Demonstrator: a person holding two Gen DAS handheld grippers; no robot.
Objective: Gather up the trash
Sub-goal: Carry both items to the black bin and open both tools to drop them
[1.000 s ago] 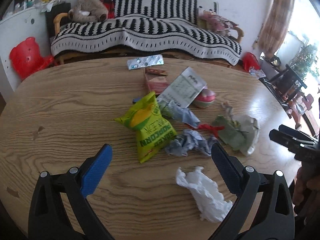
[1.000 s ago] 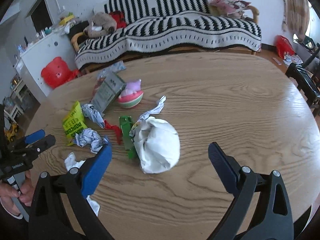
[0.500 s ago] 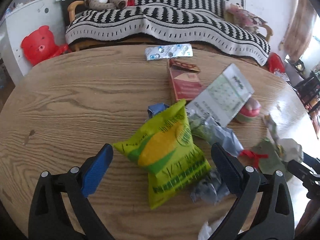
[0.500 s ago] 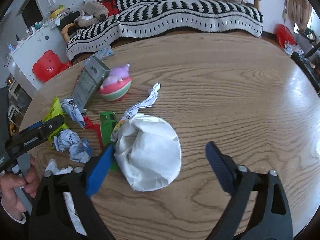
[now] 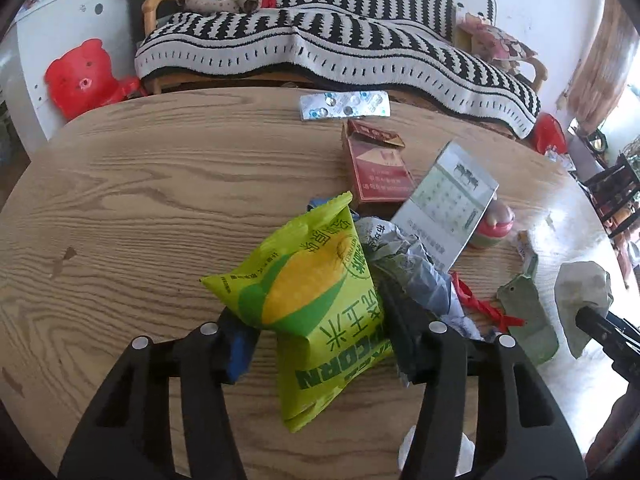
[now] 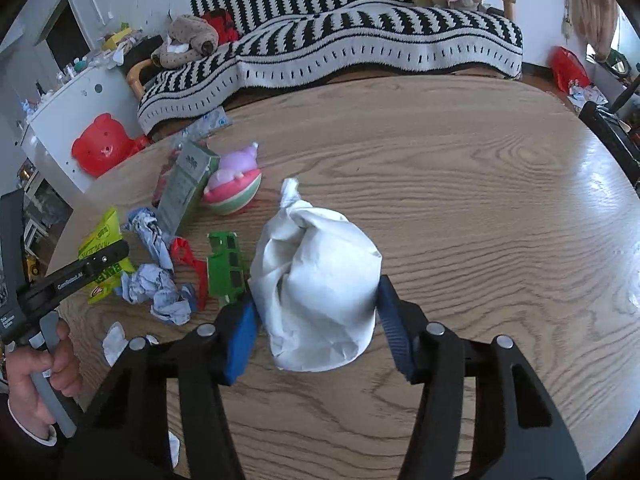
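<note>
My left gripper (image 5: 316, 344) is shut on a yellow-green popcorn bag (image 5: 316, 300) in the trash pile on the wooden table (image 5: 140, 208). My right gripper (image 6: 316, 324) is shut on a white crumpled paper bag (image 6: 320, 280) near the table's middle. Crumpled grey-blue papers (image 6: 156, 288), a red scrap (image 6: 188, 256) and a green carton (image 6: 226, 268) lie left of the white bag. The white bag also shows at the right edge of the left wrist view (image 5: 582, 296).
A red cigarette box (image 5: 378, 168), a blister pack (image 5: 344, 106), a grey calendar card (image 5: 444, 208) and a pink toy (image 6: 234, 188) lie on the table. White tissue (image 6: 116, 340) lies near the front edge. A striped sofa (image 6: 360, 44) stands behind.
Both grippers moved forward and closed: the left onto the popcorn bag, the right onto the white paper bag.
</note>
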